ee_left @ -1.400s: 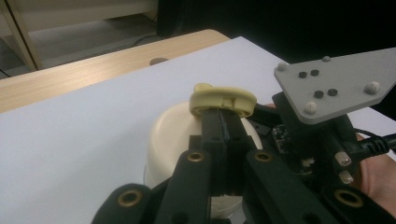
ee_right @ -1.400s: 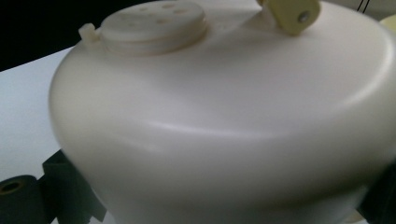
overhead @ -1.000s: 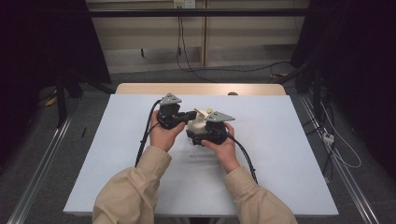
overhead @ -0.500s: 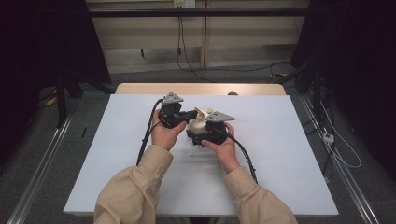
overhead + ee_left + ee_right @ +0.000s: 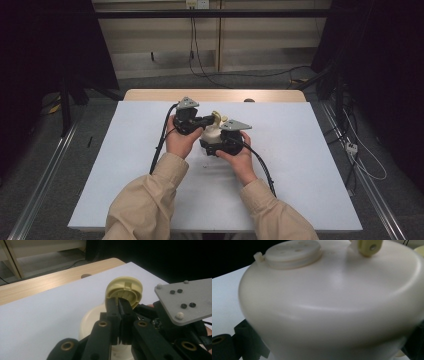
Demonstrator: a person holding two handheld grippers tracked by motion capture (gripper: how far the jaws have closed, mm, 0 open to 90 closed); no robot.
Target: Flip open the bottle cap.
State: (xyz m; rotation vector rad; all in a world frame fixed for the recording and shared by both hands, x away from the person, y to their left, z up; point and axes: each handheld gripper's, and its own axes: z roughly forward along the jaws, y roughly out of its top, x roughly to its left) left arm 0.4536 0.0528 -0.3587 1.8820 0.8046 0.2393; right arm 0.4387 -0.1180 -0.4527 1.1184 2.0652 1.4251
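Observation:
A cream plastic pot (image 5: 211, 134) is held over the white table top between both hands. In the right gripper view its rounded body (image 5: 332, 302) sits very close, with a round cap (image 5: 293, 252) on top. My right gripper (image 5: 214, 142) is shut on the body, a black finger (image 5: 247, 340) at each side. The pot's yellowish lid (image 5: 125, 287) stands flipped up. My left gripper (image 5: 120, 302) is shut on the lid's rim; its jaws have just eased open a touch, rim between them. From above, the left gripper (image 5: 210, 120) reaches in from the left.
The white sheet (image 5: 300, 175) covers the table, with a bare wooden strip (image 5: 150, 95) and a small hole (image 5: 248, 100) along the far edge. Black cables (image 5: 160, 145) trail from both grippers toward the person. Loose wires (image 5: 360, 160) lie on the floor at right.

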